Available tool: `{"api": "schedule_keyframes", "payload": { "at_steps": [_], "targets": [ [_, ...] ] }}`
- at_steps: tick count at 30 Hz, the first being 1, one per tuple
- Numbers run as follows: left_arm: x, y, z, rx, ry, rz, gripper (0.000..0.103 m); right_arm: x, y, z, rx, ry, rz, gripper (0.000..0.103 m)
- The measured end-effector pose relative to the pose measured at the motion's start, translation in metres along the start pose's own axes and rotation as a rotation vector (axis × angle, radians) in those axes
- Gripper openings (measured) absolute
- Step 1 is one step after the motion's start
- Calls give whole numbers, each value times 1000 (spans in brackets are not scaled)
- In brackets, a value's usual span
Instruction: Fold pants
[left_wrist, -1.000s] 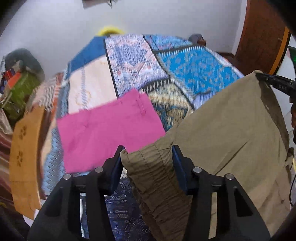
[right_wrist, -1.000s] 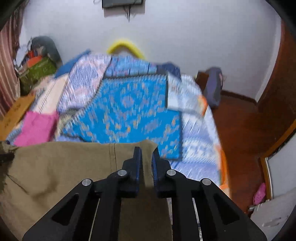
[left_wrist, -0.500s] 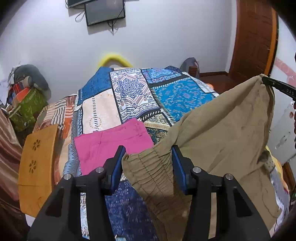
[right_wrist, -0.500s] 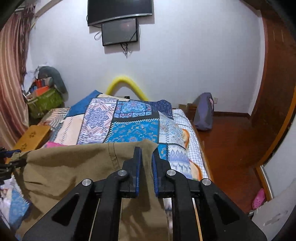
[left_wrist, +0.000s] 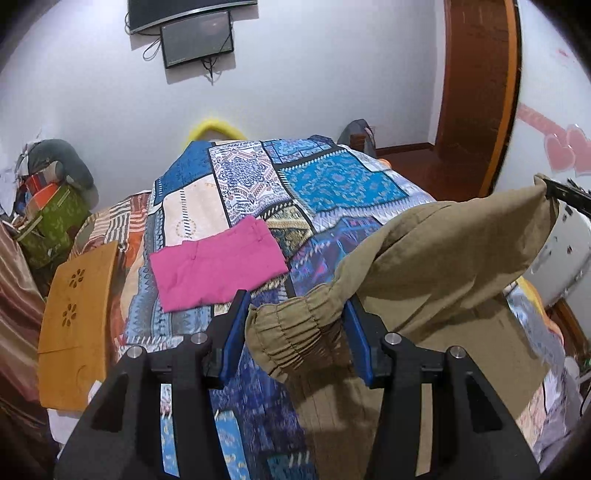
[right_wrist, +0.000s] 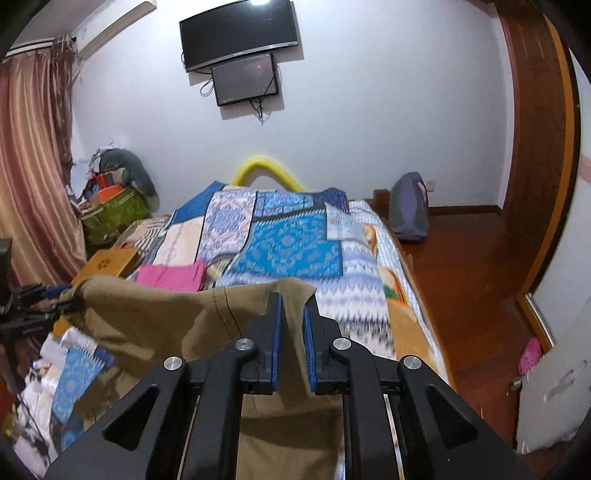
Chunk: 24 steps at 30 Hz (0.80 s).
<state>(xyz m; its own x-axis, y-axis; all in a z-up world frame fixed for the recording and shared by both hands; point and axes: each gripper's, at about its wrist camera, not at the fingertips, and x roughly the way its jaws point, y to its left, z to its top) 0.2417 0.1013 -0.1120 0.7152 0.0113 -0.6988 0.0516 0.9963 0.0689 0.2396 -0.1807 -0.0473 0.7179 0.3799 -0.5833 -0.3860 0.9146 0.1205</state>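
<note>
The tan pants (left_wrist: 443, 258) hang in the air above the bed (left_wrist: 332, 184), held up at two spots. The left gripper (left_wrist: 295, 332) has its fingers (left_wrist: 232, 339) partway apart, and they squeeze the bunched, stretchy waistband between them. The right gripper (right_wrist: 291, 332) has its fingers (right_wrist: 275, 343) almost together — they pinch a thin corner of the same pants (right_wrist: 166, 317). The cloth stretches between the two grippers and sags in the middle, and the rest of it drops down below them. On the bed lies a patchwork blanket (right_wrist: 288, 243) in blues and creams. A folded pink cloth (left_wrist: 218, 266) rests flat on it, well apart from the pants. A wooden board (left_wrist: 74, 325) sits at the bed's left edge.
</note>
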Motion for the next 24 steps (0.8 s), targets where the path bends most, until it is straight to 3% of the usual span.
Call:
{"api": "schedule_keyframes", "payload": {
  "at_steps": [13, 24],
  "targets": [
    [-19, -13, -84, -1, 49, -62, 50, -29, 17, -92, 28, 102, -4, 10],
    [-20, -28, -134, 47, 106, -48, 50, -23, 21, -156, 42, 225, -28, 12]
  ]
}}
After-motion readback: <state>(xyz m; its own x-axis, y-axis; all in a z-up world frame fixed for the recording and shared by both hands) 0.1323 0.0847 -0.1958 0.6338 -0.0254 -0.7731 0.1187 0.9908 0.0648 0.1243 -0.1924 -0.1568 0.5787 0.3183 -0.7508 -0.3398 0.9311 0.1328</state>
